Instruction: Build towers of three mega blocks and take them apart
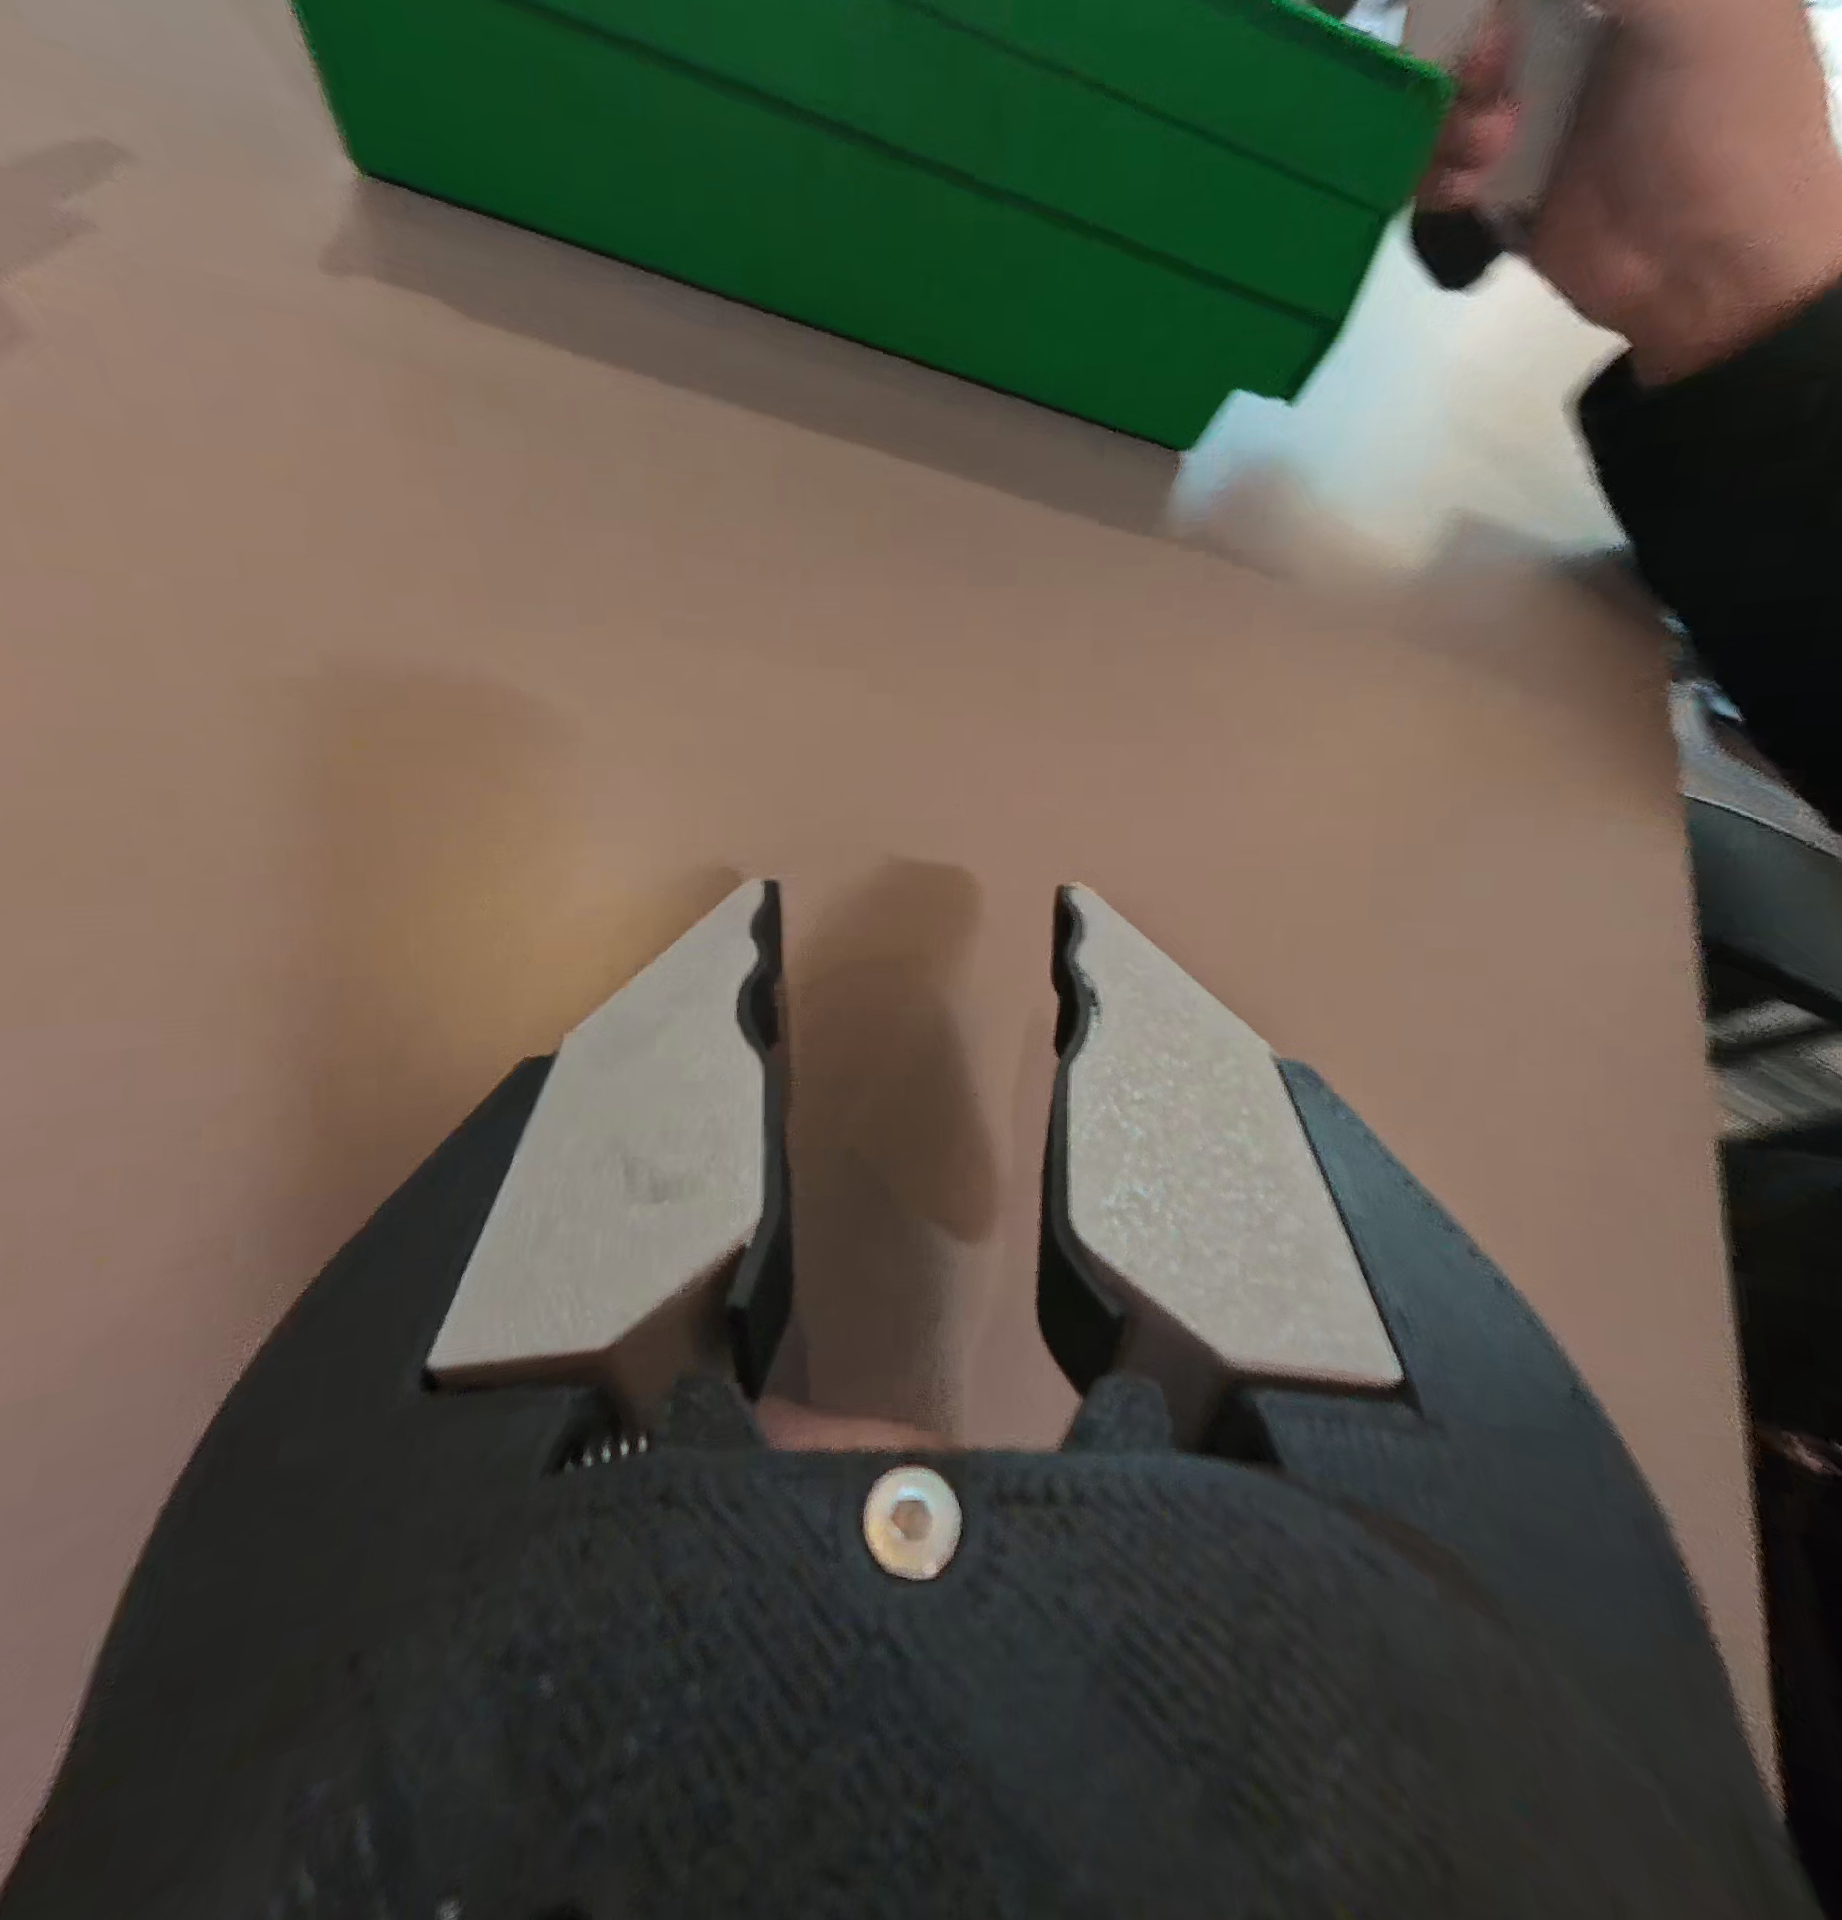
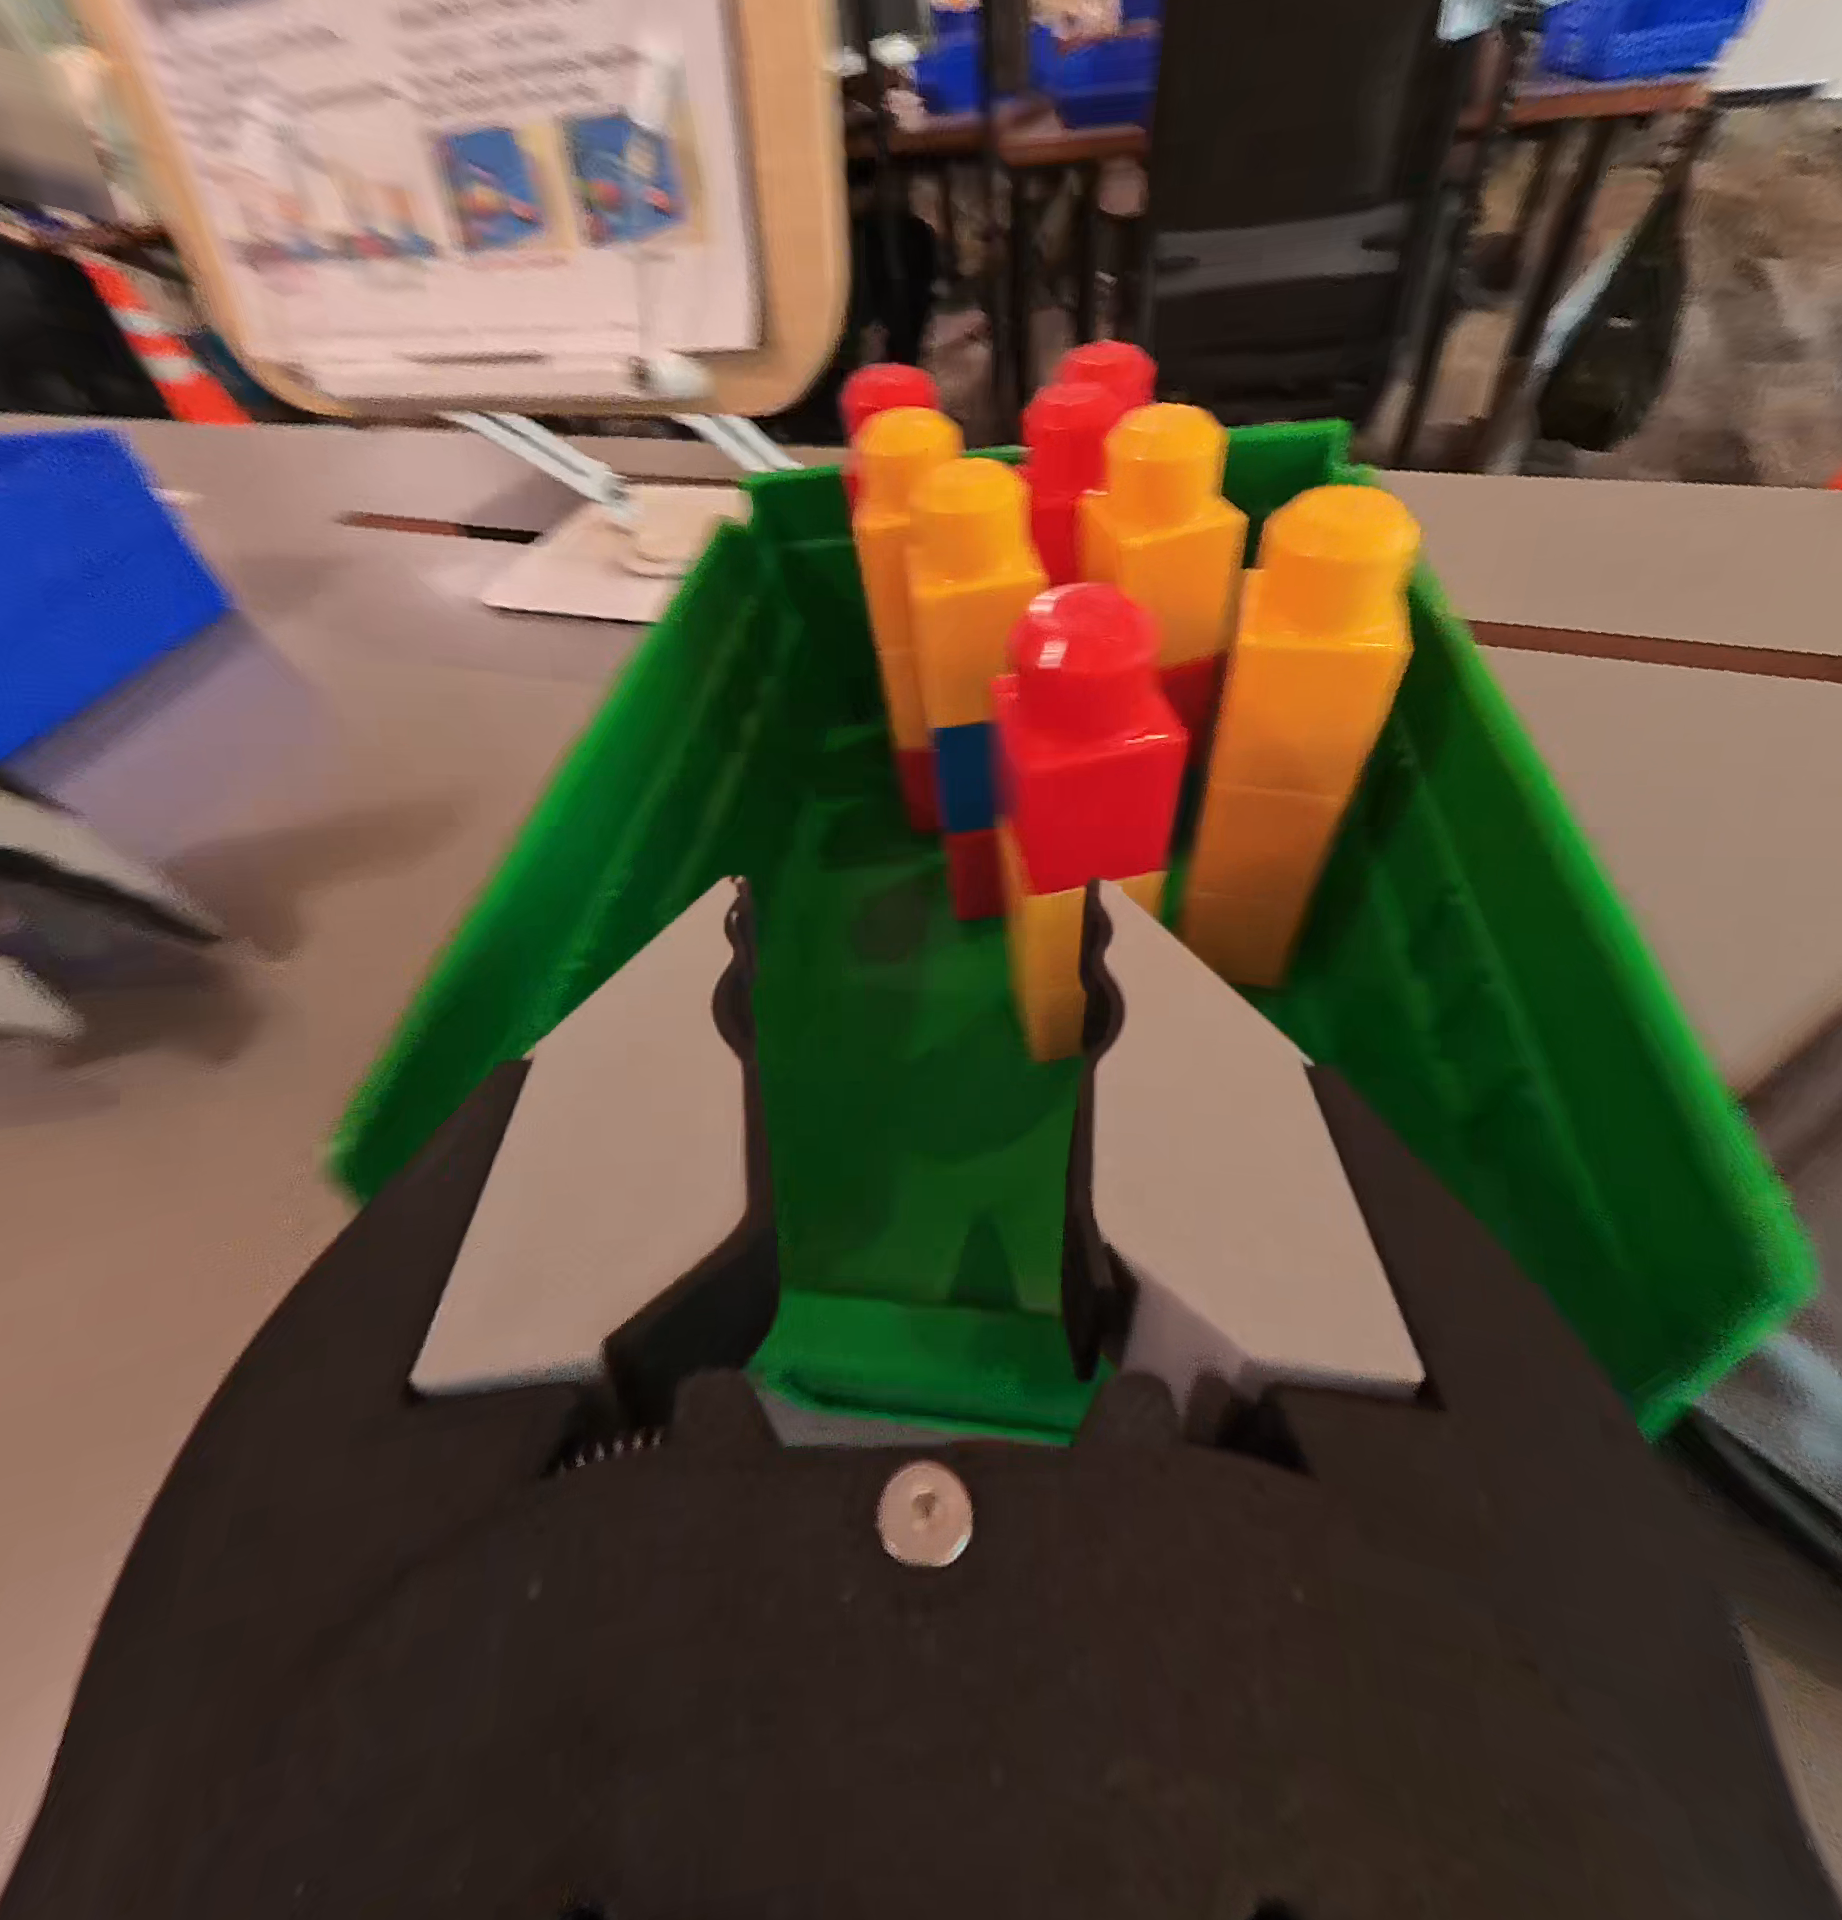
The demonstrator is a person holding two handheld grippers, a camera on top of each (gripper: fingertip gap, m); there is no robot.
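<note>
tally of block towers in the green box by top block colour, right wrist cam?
Red-topped towers: 4
Orange-topped towers: 4
Total: 8 visible in the green box; the view is blurred and any hidden behind would not be counted.

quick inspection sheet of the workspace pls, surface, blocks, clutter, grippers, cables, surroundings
surface: tan tabletop, bare under the left gripper
job's things: block towers in red, orange and some blue, upright at the far end of the green box
clutter: blue bin; instruction board on a stand
grippers: left gripper open, empty; right gripper open over the box, near the front tower
cables: nothing seen
surroundings: chairs and shelving behind, blurred
</note>
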